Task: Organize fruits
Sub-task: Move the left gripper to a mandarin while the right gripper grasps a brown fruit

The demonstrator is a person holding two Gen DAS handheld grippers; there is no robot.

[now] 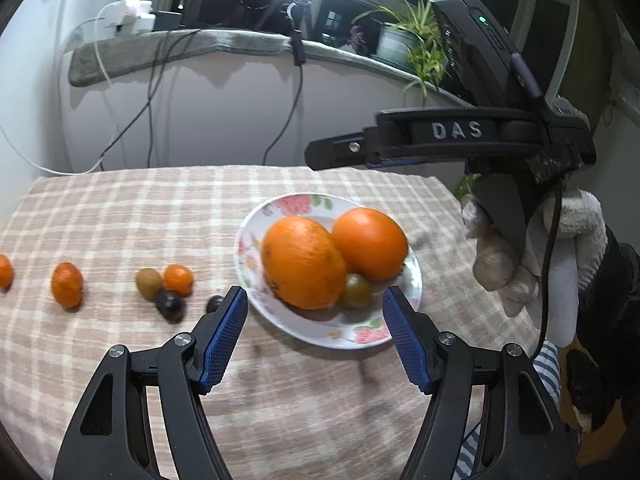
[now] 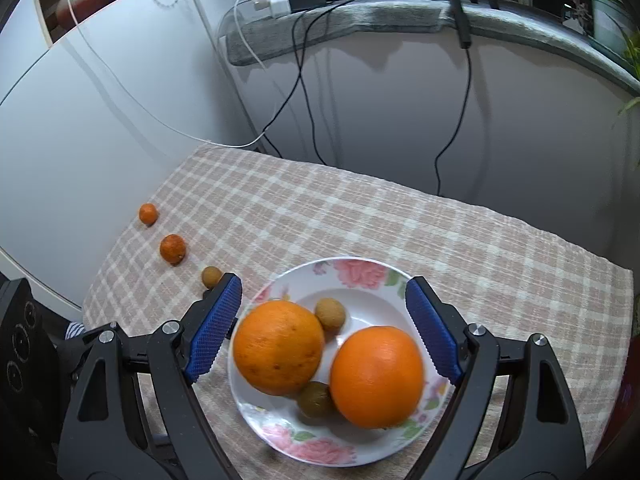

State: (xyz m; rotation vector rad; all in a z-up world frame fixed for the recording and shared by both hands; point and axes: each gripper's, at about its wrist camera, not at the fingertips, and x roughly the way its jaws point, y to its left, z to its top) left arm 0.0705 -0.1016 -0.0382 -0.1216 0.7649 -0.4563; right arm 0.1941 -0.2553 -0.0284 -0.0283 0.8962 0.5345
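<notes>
1. Fruit lies loose in a row on the checked cloth of the counter (image 1: 120, 208), left of the plate: a small mandarin (image 1: 67, 284), a brown-green fruit (image 1: 149, 283), a smaller orange fruit (image 1: 178, 278) and two dark grapes (image 1: 170, 306).
2. Left gripper (image 1: 314, 316) hovers with its jaws wide apart and empty; the loose fruit sits just left of it, nearer this hand than the other.
3. Floral plate (image 2: 360, 276) holds two large oranges (image 2: 279, 347) touching side by side, plus two small brown-green fruits (image 2: 330, 313).
4. Right gripper (image 2: 324, 328) stands spread above the plate, clamping nothing.
</notes>
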